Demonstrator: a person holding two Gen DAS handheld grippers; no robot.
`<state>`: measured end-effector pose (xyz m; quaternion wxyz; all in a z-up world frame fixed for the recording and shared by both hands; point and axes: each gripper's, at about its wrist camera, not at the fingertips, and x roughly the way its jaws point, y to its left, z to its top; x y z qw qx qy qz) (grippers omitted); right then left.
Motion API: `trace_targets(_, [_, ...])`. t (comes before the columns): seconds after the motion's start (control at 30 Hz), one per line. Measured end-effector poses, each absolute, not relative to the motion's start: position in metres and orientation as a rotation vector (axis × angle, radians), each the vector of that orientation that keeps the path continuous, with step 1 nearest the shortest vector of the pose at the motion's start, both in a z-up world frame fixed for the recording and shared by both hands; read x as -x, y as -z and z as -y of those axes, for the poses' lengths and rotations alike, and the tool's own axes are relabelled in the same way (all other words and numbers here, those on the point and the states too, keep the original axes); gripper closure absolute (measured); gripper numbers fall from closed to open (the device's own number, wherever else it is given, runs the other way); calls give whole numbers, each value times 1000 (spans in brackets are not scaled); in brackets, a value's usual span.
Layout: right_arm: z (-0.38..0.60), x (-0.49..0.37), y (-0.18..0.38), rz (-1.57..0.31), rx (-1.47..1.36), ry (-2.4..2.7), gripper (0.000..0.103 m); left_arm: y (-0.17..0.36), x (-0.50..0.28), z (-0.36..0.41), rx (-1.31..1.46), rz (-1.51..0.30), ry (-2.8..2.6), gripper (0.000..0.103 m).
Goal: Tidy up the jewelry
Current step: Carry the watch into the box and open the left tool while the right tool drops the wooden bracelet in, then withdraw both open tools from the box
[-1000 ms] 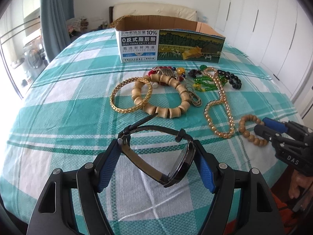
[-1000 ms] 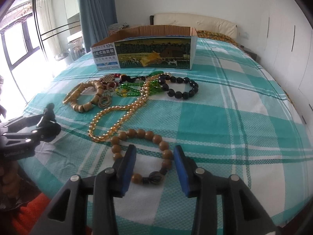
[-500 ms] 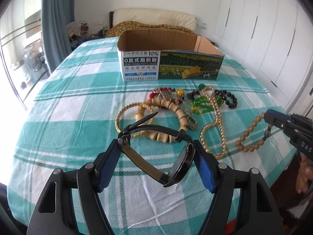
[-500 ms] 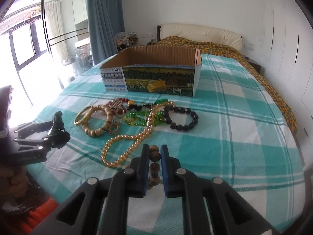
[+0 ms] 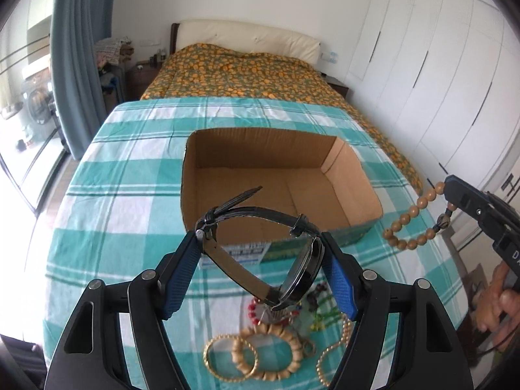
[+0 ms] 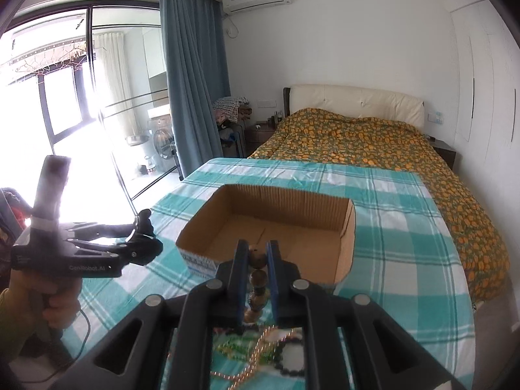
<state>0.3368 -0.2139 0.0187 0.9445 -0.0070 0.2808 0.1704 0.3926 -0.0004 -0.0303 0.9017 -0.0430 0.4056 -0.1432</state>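
Note:
My left gripper is shut on a black wristwatch and holds it high, just in front of the open cardboard box. My right gripper is shut on a brown wooden bead bracelet, which hangs below it near the box's front edge. In the left wrist view the bracelet dangles from the right gripper to the right of the box. The box looks empty inside.
Below the left gripper lie a gold bangle, a chunky wooden bracelet, a gold bead necklace and green and red beads on the teal checked cloth. A bed stands behind; wardrobes stand at right.
Both grippers have risen and moved forward to the box, carrying the watch and the wooden bead bracelet. The remaining jewelry now lies below and behind them.

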Motion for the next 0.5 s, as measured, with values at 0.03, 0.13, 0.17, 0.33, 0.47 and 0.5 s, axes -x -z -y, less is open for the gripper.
trace_targets(0.03, [212, -353, -20, -579, 14, -346, 91, 32, -406, 2, 96, -852, 296, 29])
trace_targets(0.13, [207, -394, -14, -618, 11, -340, 91, 45, -442, 11, 80, -887, 276, 29])
trace_targets(0.17, [206, -408, -8, -639, 4, -341, 91, 51, -452, 14, 71, -898, 270, 29])
trace_targets(0.33, [212, -456, 27, -727, -45, -305, 85, 81, -487, 27, 29, -951, 231, 26])
trace_targets(0.47, [220, -465, 45, -748, -91, -279, 44, 96, -493, 24, 46, -973, 185, 9])
trace_targets(0.5, [222, -463, 48, -754, -95, -273, 43, 97, -490, 21, 62, -966, 182, 7])
